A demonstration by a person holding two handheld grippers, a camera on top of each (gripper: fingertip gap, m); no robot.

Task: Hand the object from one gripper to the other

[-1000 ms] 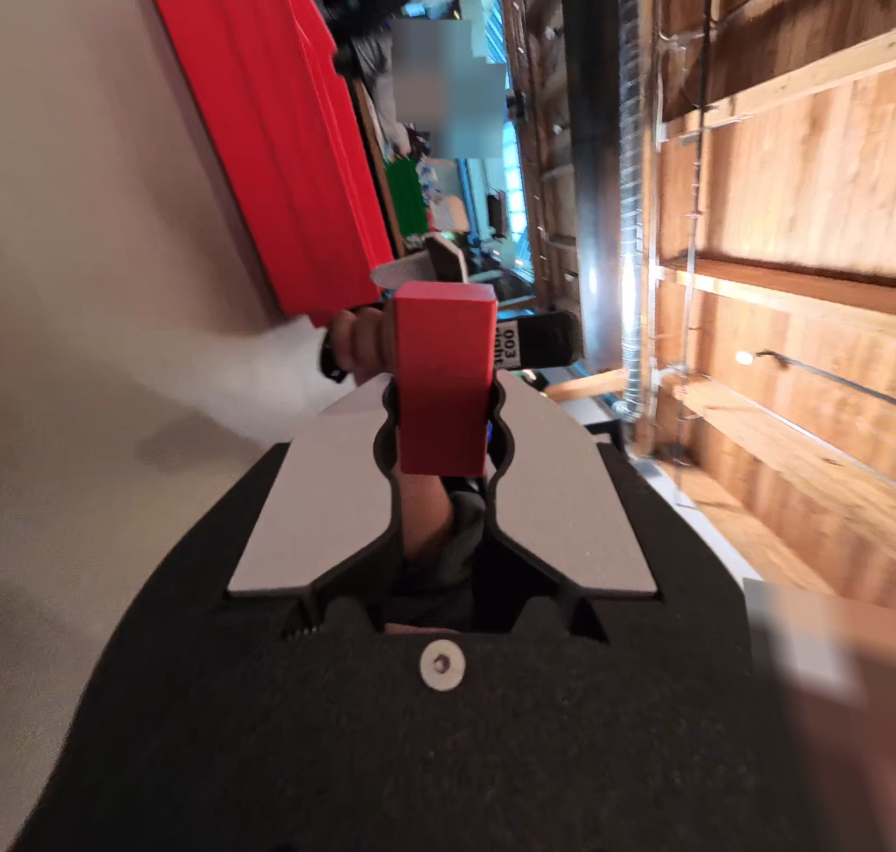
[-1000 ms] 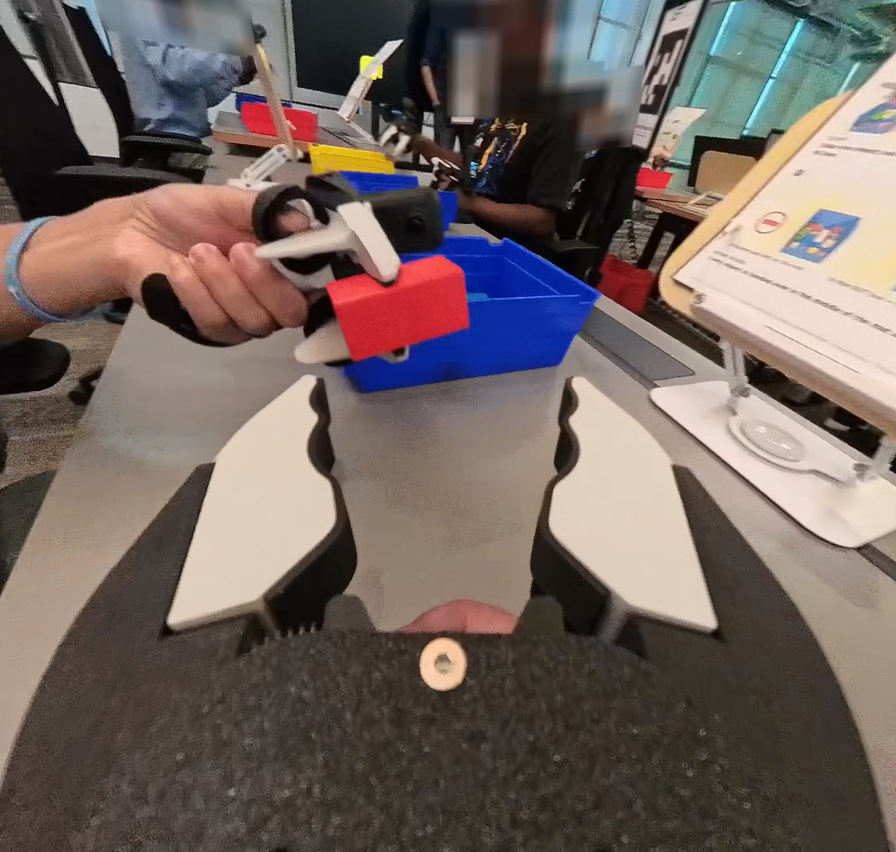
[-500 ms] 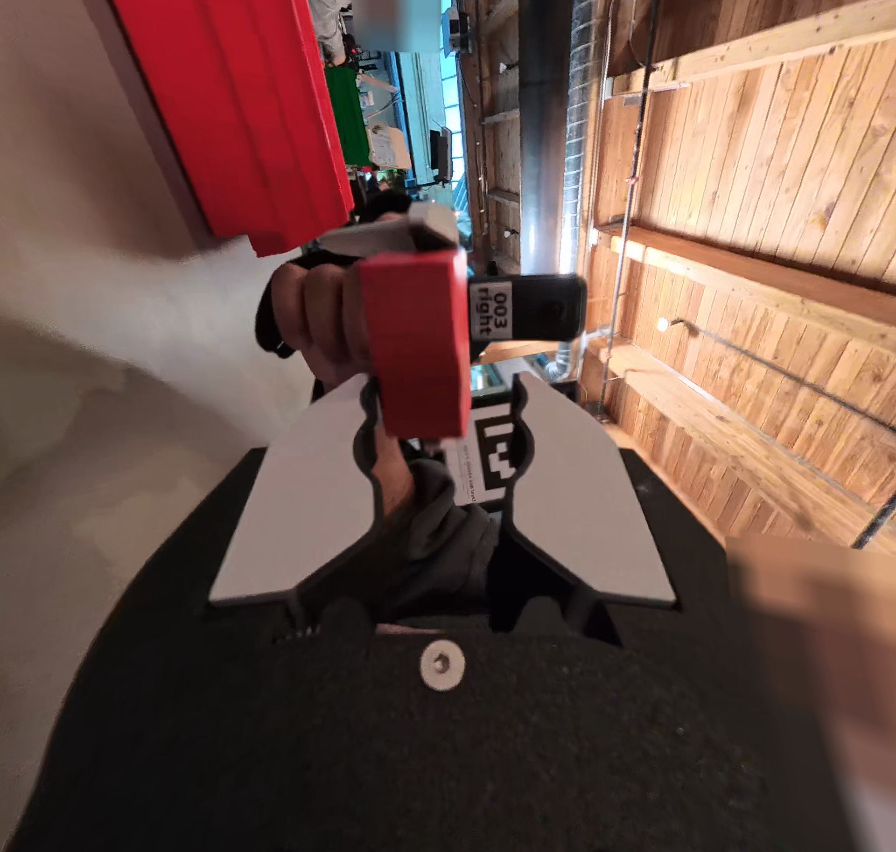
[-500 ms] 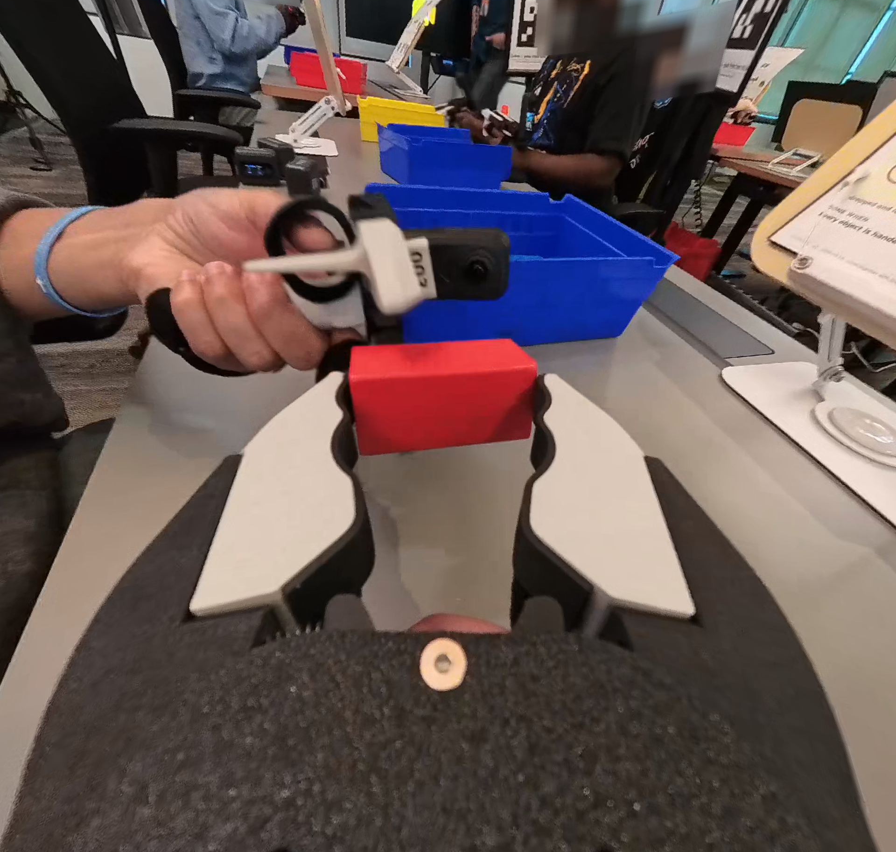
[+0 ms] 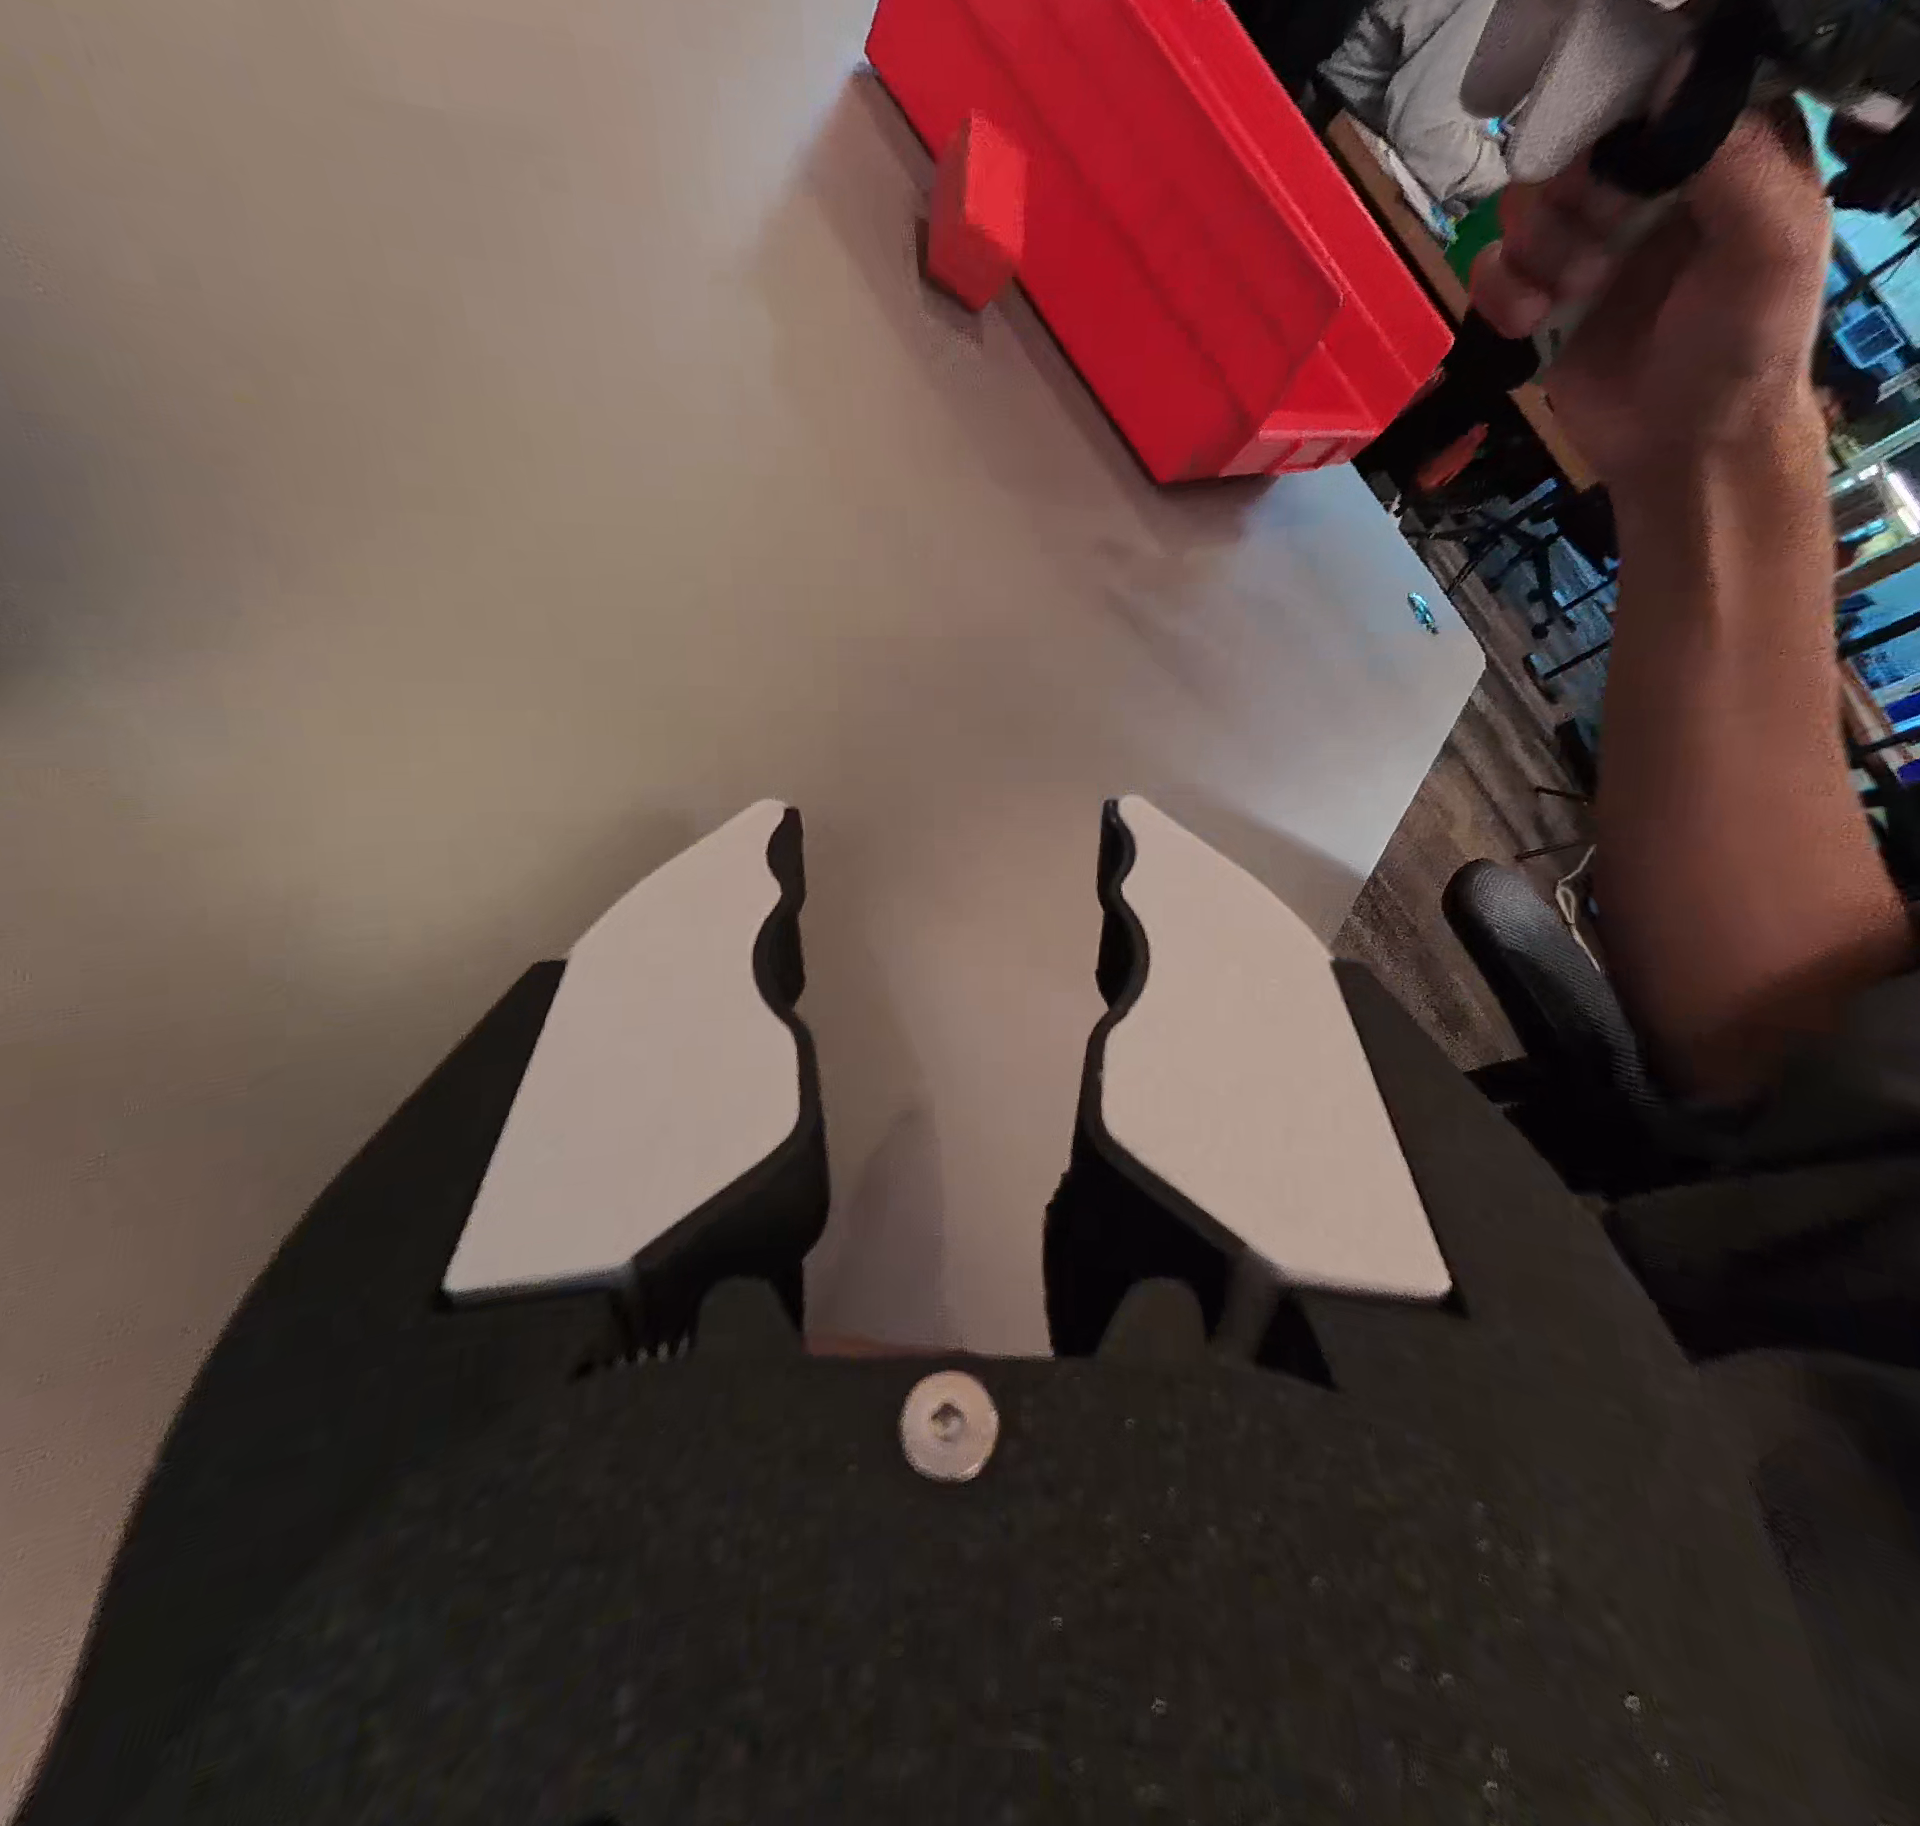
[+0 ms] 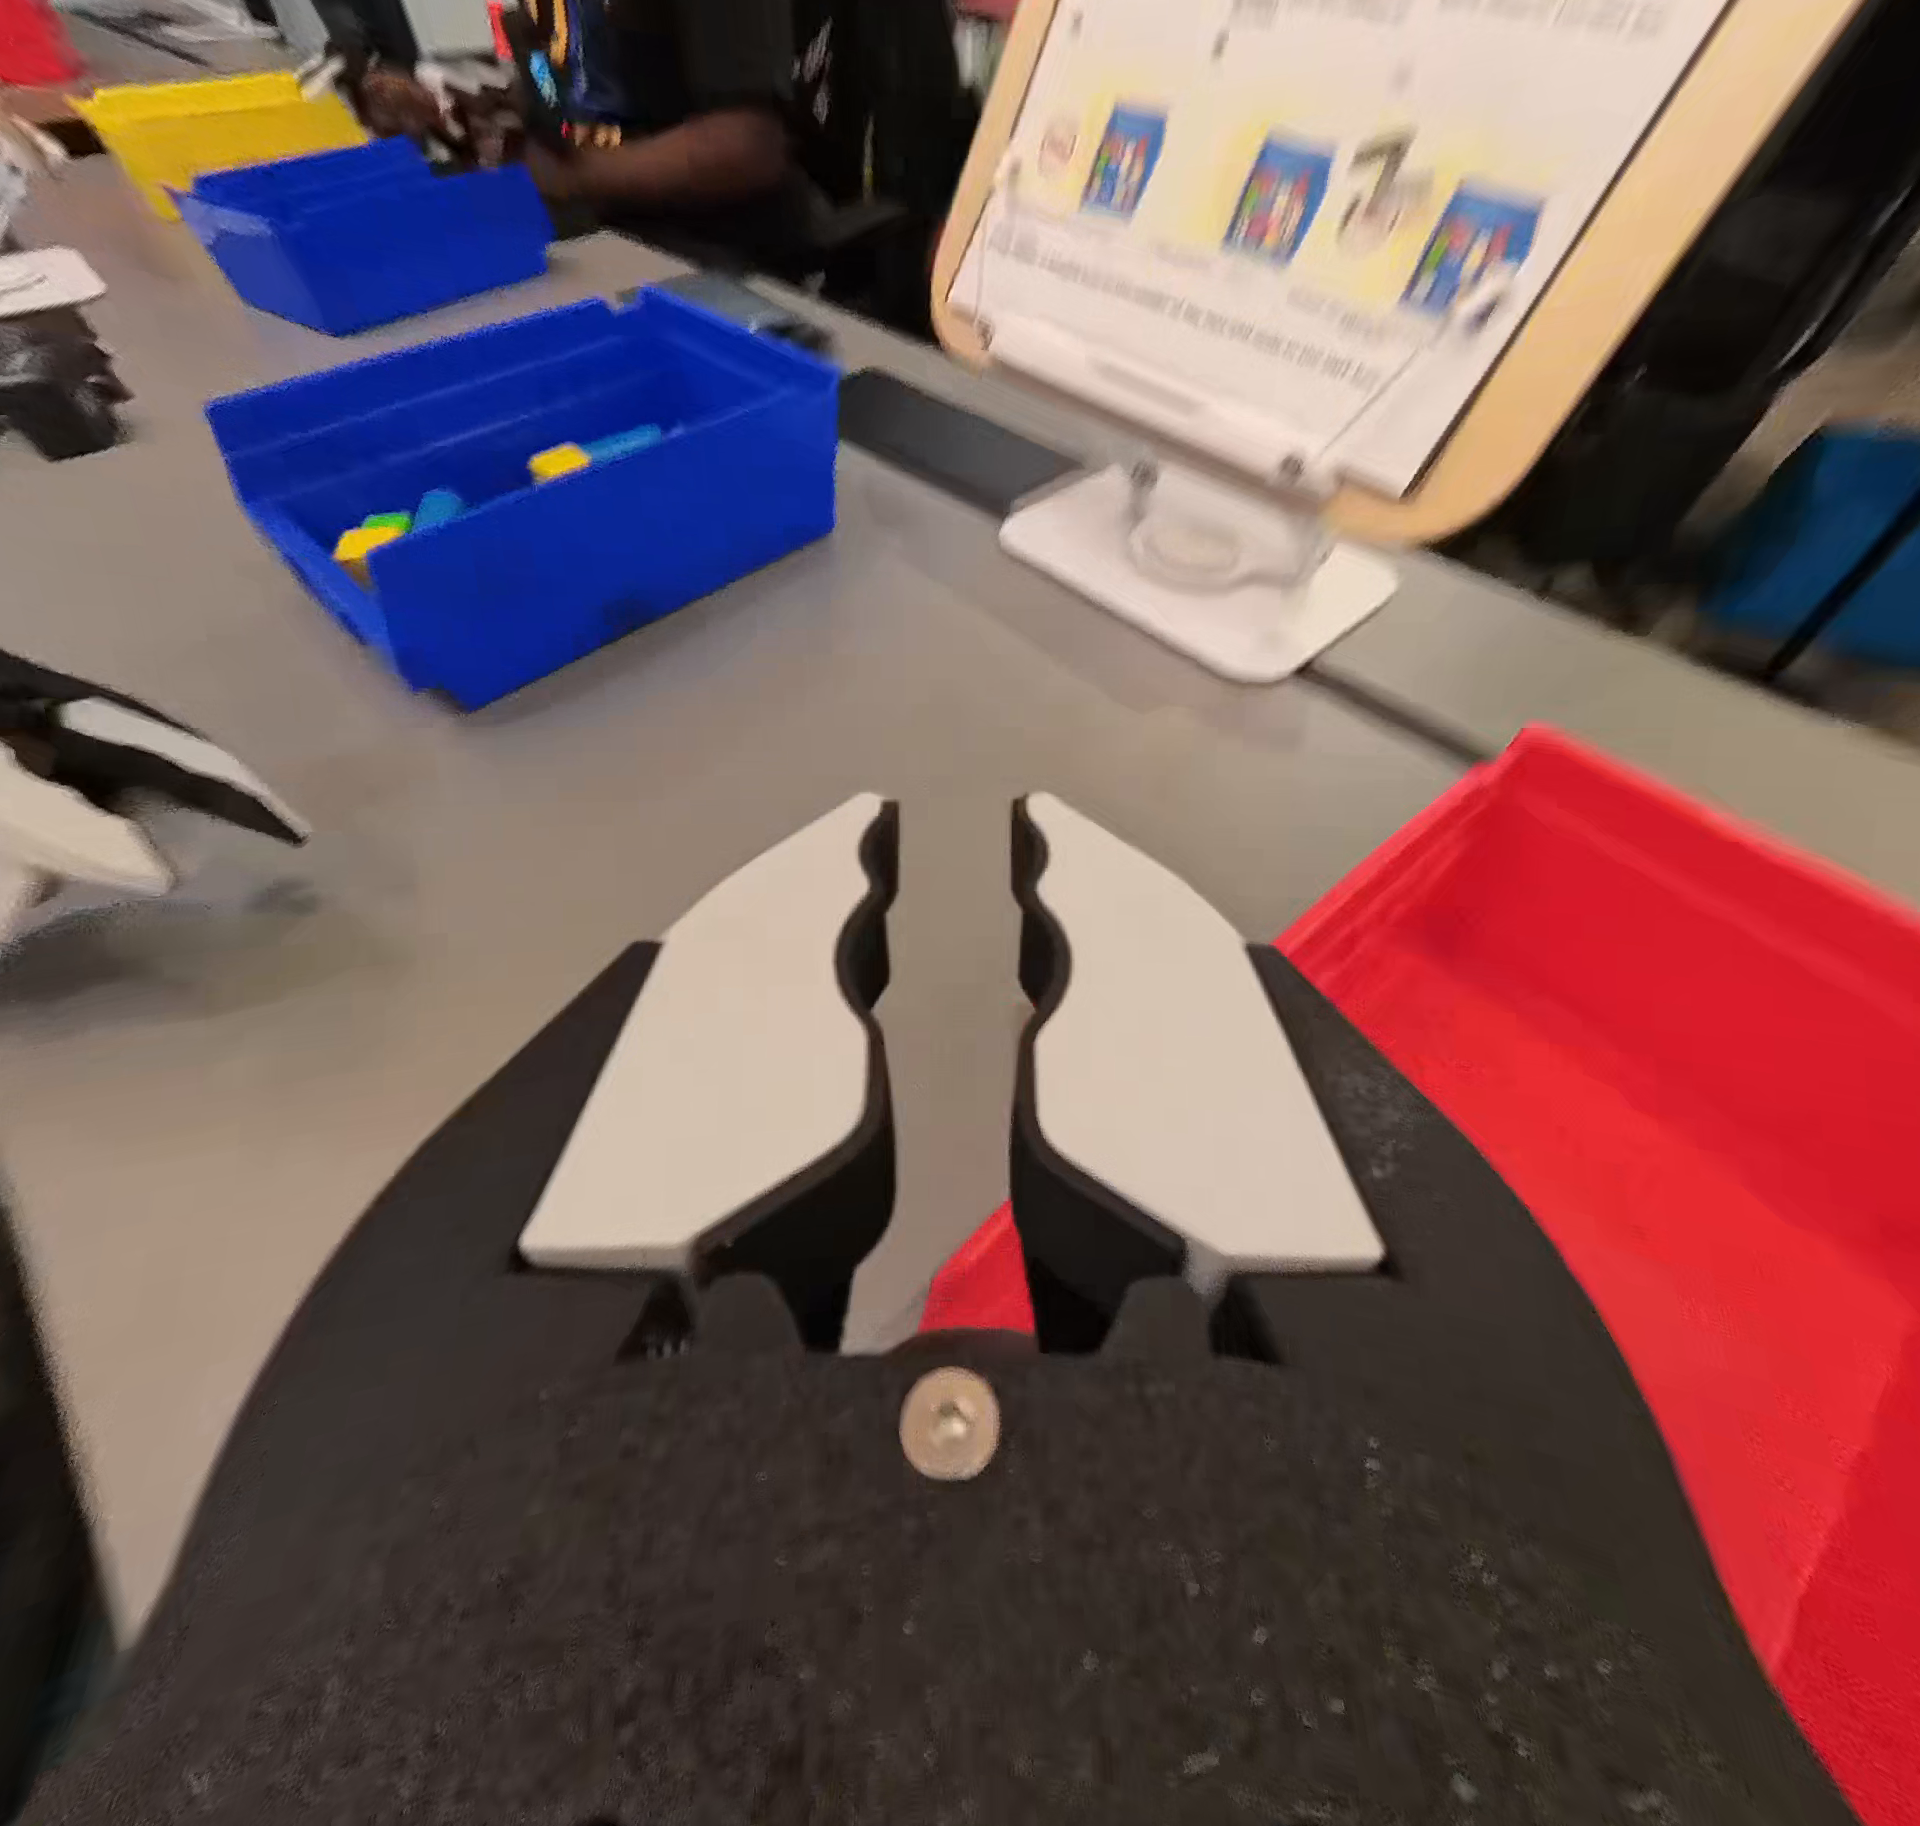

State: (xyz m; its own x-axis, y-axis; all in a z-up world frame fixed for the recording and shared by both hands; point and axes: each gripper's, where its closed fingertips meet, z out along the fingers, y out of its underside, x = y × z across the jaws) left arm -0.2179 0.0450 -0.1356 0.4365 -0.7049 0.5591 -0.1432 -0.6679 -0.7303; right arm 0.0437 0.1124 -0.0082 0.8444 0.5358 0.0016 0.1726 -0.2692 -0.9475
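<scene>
The red block [image 5: 977,218] rests on the grey table [image 5: 468,529], touching the near wall of the red bin [image 5: 1164,218]. My left gripper [image 5: 945,820] is open and empty, low over the table and well short of the block. My right gripper [image 6: 954,810] is empty, its jaws a narrow gap apart, above the table beside the red bin [image 6: 1610,1101]. The block is hidden in the right wrist view. The hand holding the right gripper [image 5: 1683,301] is raised at the top right of the left wrist view. The left gripper's fingers [image 6: 156,758] show at the left edge of the right wrist view.
A blue bin [image 6: 582,571] with several coloured blocks stands at the back left. Behind it are another blue bin [image 6: 364,218] and a yellow bin [image 6: 208,124]. An instruction board on a white stand [image 6: 1247,581] is at the back right. A person sits beyond the table.
Half a second ago both grippers had the red block between their fingers. Now neither holds it and it lies on the table by the red bin. The grippers have moved apart.
</scene>
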